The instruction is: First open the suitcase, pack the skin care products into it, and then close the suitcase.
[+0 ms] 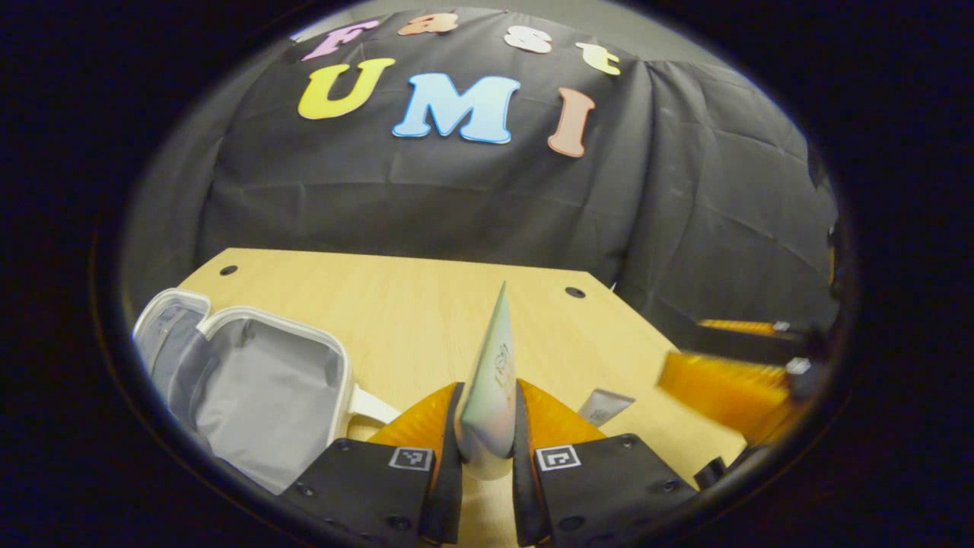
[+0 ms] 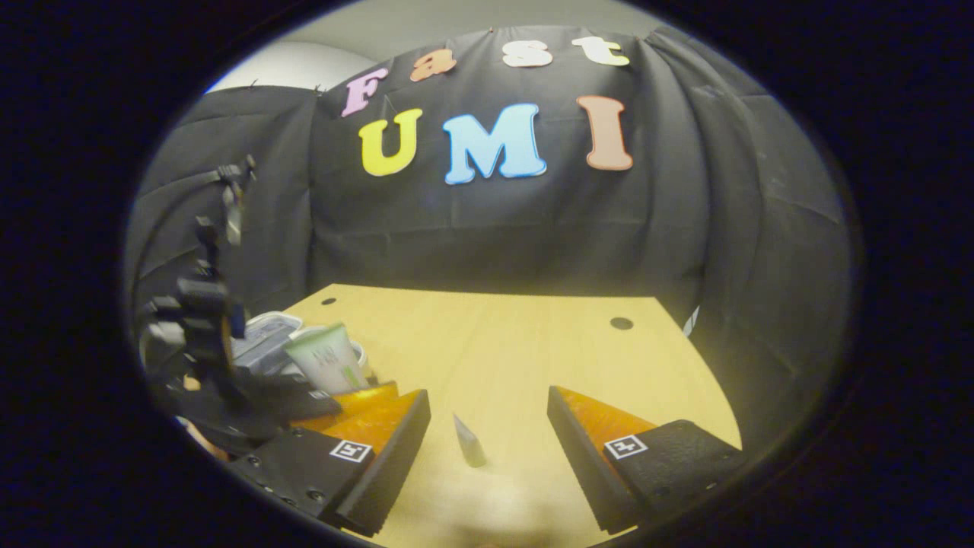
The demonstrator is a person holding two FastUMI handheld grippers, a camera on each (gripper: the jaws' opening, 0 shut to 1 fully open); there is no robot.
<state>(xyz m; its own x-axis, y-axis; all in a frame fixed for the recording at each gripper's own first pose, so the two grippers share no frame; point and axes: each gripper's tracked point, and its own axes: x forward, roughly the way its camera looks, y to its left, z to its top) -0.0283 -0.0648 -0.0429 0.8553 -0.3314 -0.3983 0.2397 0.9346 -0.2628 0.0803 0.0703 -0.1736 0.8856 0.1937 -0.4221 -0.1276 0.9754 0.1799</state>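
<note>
Meanwhile left gripper (image 1: pixel 488 422) clamps green tube (image 1: pixel 491 380); right gripper (image 2: pixel 487 426) straddles grey tube (image 2: pixel 469 441)

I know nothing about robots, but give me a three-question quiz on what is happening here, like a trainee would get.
1. True or false: the suitcase is lying open on the table.
2. Which gripper holds a skin care tube? A) the left gripper B) the right gripper C) neither
3. Fill the blank: the small grey tube lying on the table sits between the right gripper's ____ jaws.

Key:
1. True: its grey lining shows.
2. A: both jaws press on the pale tube, which stands upright; the right gripper holds nothing.
3. Open.
</note>
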